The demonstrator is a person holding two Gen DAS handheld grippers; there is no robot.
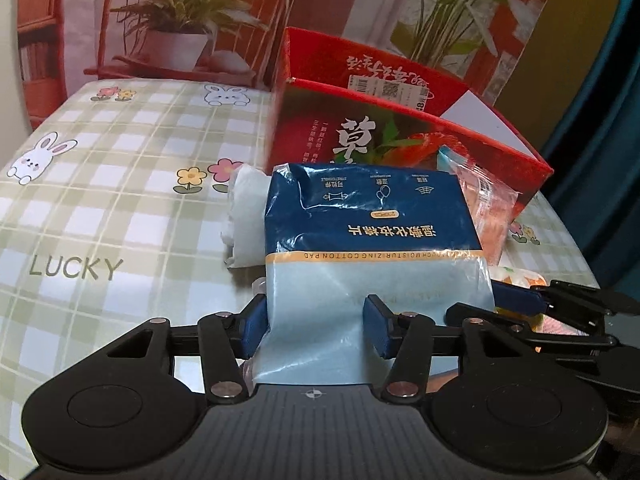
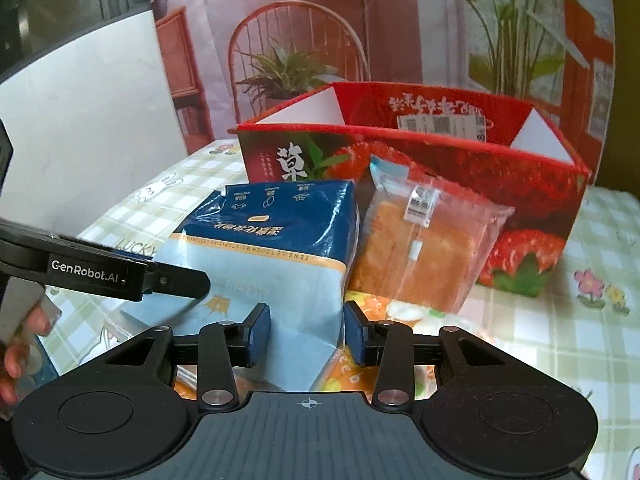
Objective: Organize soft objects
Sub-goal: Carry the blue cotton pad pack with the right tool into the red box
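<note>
A pack of cotton pads (image 1: 372, 216), dark blue on top and pale blue below, lies on the checked tablecloth in front of a red strawberry box (image 1: 320, 128). My left gripper (image 1: 316, 330) is shut on the pack's pale near end, a pad pressing each side. In the right wrist view my right gripper (image 2: 307, 338) is shut on the near right corner of the same pack (image 2: 280, 240). A wrapped slice of bread (image 2: 420, 248) leans against the box (image 2: 520, 184) beside the pack.
A crumpled white tissue roll (image 1: 248, 220) lies left of the pack. An orange patterned packet (image 2: 360, 372) sits under the right gripper. A person's hand (image 2: 24, 340) holds the left tool at the left edge. A printed backdrop stands behind the table.
</note>
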